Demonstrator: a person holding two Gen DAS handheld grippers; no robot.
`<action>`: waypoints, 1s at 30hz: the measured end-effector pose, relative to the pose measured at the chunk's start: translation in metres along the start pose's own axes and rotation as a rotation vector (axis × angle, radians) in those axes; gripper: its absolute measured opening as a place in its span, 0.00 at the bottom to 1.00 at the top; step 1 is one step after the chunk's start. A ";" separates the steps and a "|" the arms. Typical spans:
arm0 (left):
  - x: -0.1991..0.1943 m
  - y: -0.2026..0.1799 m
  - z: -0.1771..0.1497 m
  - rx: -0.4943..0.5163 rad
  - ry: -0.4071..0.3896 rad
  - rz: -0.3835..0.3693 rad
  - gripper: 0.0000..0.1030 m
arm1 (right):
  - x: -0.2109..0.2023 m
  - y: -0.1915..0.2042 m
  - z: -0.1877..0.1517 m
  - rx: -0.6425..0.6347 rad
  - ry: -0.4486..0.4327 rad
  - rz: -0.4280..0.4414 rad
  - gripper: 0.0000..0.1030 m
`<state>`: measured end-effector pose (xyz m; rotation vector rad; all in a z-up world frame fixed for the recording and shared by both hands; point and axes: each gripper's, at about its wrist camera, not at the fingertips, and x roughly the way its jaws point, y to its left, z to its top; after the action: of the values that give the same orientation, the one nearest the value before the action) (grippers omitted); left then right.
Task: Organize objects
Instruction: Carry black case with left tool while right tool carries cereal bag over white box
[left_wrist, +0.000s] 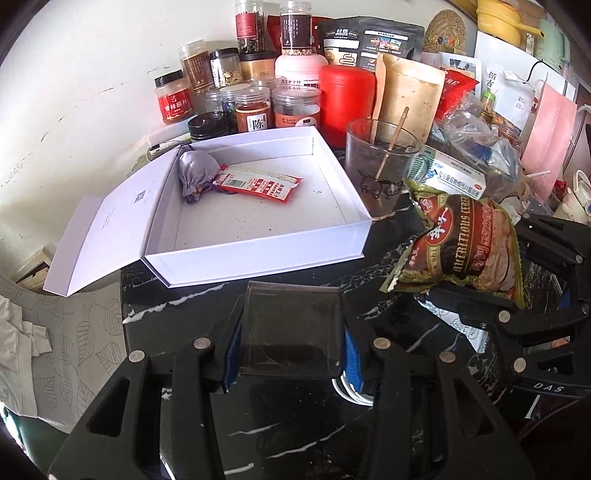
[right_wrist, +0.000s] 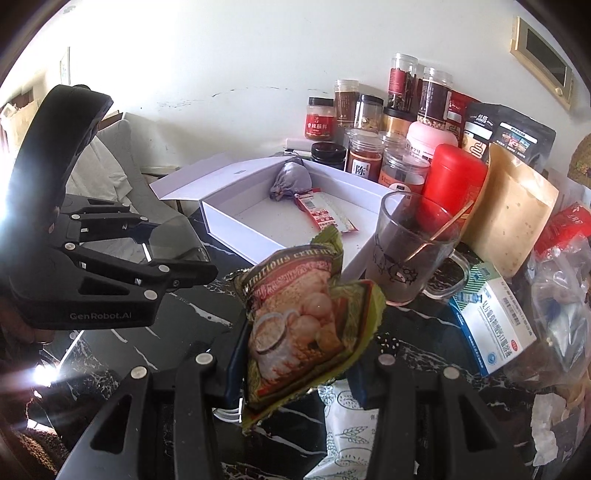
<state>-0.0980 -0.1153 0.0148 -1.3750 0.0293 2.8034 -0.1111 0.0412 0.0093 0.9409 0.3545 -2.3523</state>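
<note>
- Black marble tabletop (left_wrist: 177, 317) is staying cluttered; white open box (left_wrist: 258, 236) is holding only a grey pouch (left_wrist: 195, 173) and red sachet (left_wrist: 258, 184).
- Left gripper (left_wrist: 291, 332) is gripping a clear square container (left_wrist: 291, 328); right gripper (right_wrist: 295, 354) is clamping a green cereal packet (right_wrist: 306, 317), both unboxed.

behind the clear glass mug (left_wrist: 382, 168) with a wooden stick in it stand a red plastic canister (left_wrist: 346, 99) and clear spice jars (left_wrist: 255, 109); left of the mug hangs a grey leaf-patterned cloth (left_wrist: 79, 345).

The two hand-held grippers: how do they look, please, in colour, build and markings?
Both are matte black plastic linkages with round silver pivot pins. The left hand-held gripper has blue pads on its fingers and "GenRobot.AI" printed in grey on its body. The right hand-held gripper shows "DAS" lettering in the left wrist view.
</note>
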 end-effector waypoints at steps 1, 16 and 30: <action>0.003 0.002 0.002 -0.001 0.003 -0.001 0.41 | 0.002 -0.001 0.002 0.002 0.001 -0.001 0.44; 0.037 0.024 0.038 -0.022 0.001 0.008 0.41 | 0.036 -0.020 0.034 0.033 0.013 -0.001 0.44; 0.062 0.050 0.073 -0.020 -0.011 0.025 0.41 | 0.063 -0.030 0.069 0.010 0.011 -0.015 0.44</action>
<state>-0.1952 -0.1629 0.0108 -1.3732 0.0188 2.8388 -0.2034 0.0090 0.0156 0.9588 0.3560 -2.3654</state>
